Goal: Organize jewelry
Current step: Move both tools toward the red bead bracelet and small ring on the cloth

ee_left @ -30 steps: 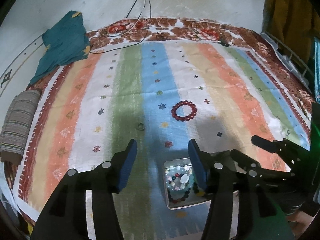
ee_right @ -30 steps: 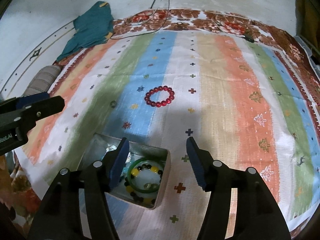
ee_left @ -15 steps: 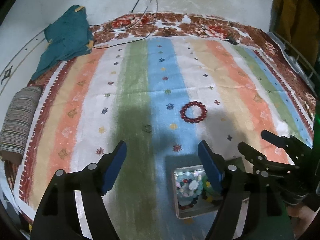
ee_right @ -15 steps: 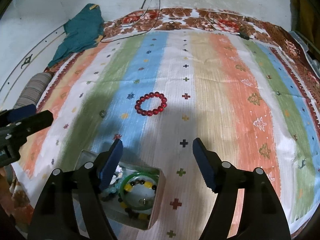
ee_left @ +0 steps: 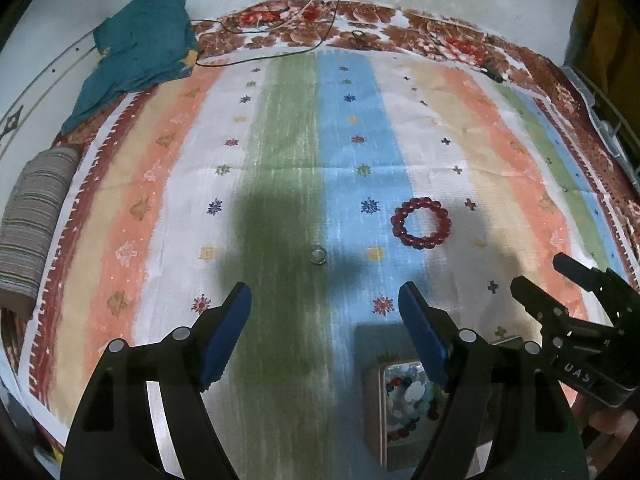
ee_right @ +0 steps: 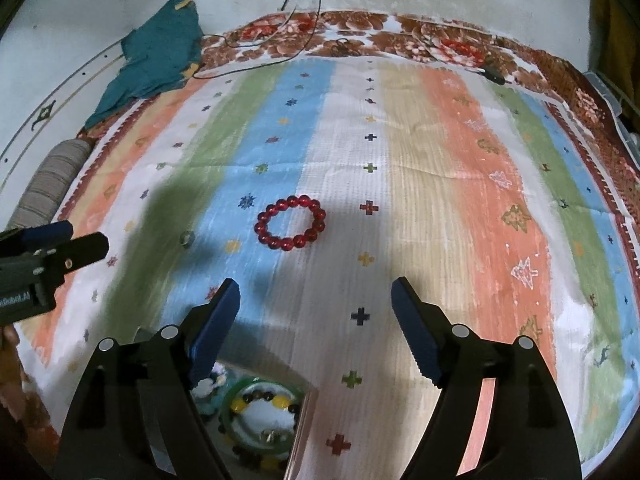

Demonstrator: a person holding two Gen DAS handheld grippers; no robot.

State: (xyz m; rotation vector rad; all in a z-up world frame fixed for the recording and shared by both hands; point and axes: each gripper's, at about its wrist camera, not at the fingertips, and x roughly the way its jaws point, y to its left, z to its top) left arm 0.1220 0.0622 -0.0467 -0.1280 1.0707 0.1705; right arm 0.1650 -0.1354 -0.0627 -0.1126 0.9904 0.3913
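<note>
My left gripper hangs over the striped cloth with its jaws spread wide and nothing between them. My right gripper has its jaws opening, and they too hold nothing; only bare cloth shows in the gap.

I take the red bead bracelet as my landmark. It lies flat on the cloth, where the blue stripe meets the white one, beyond both pairs of fingertips and apart from them. A small ring lies to its left, near it but not touching, at the edge of the green stripe and straight ahead of my left gripper. The open jewelry box sits on the near side of the bracelet, close under my grippers. It holds pale and coloured bead strands, and in the right wrist view a green bangle shows inside it, with a strand of dark and yellow beads lying within the bangle.

Far beyond the bracelet, off to its left, a teal garment lies at the cloth's corner. Black cables trail across the flowered border at the far edge.
</note>
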